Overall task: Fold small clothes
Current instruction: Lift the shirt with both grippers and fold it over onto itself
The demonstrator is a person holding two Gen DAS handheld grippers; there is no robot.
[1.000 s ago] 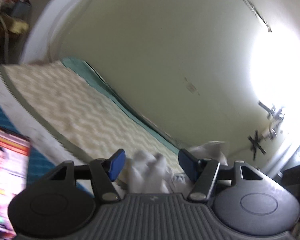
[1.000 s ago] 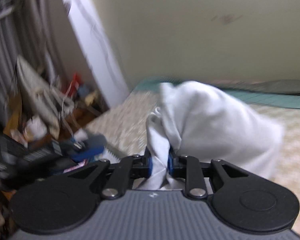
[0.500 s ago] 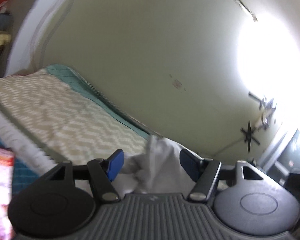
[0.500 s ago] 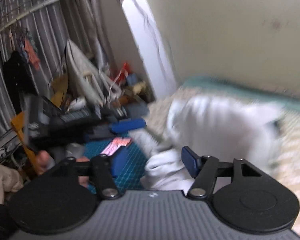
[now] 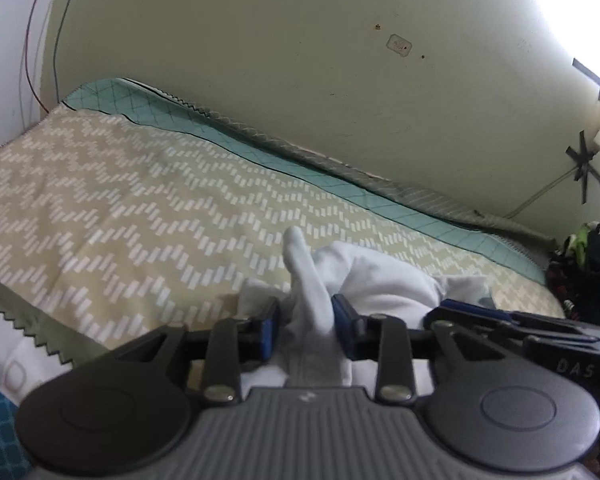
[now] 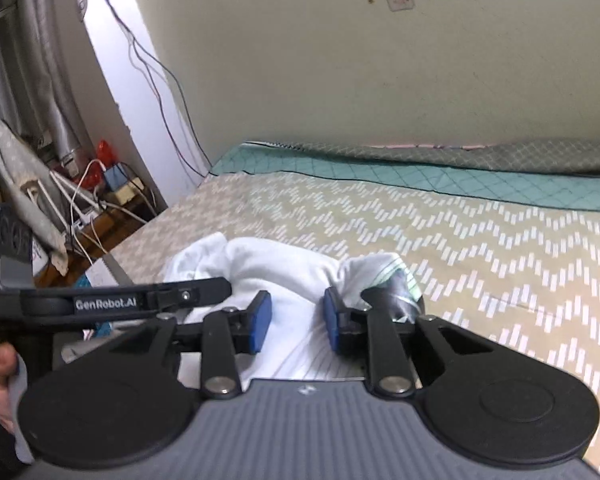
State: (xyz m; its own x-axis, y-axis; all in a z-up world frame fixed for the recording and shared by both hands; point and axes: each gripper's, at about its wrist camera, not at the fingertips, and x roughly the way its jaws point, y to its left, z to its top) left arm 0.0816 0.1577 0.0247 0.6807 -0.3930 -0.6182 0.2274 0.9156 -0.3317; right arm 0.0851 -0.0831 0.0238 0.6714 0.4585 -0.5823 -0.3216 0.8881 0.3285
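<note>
White garment (image 6: 276, 268) now down on the bed (image 6: 480, 240), bunched, no longer lifted. Left gripper (image 5: 305, 330) narrowed around a raised fold of it, apparently pinching. Right gripper (image 6: 294, 320) let go, partly open, straddling the cloth. Regrasp under way; folding itself likely not yet begun.

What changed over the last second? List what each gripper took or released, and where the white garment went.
The right gripper, clamped on the crumpled white cotton garment a second ago, has let go and now sits open around it. The garment, then lifted, has dropped onto the beige zigzag-patterned bedspread. The left gripper, then wide open, has narrowed around an upright fold of the cloth; a firm pinch is unclear. Bedspread unchanged.
</note>
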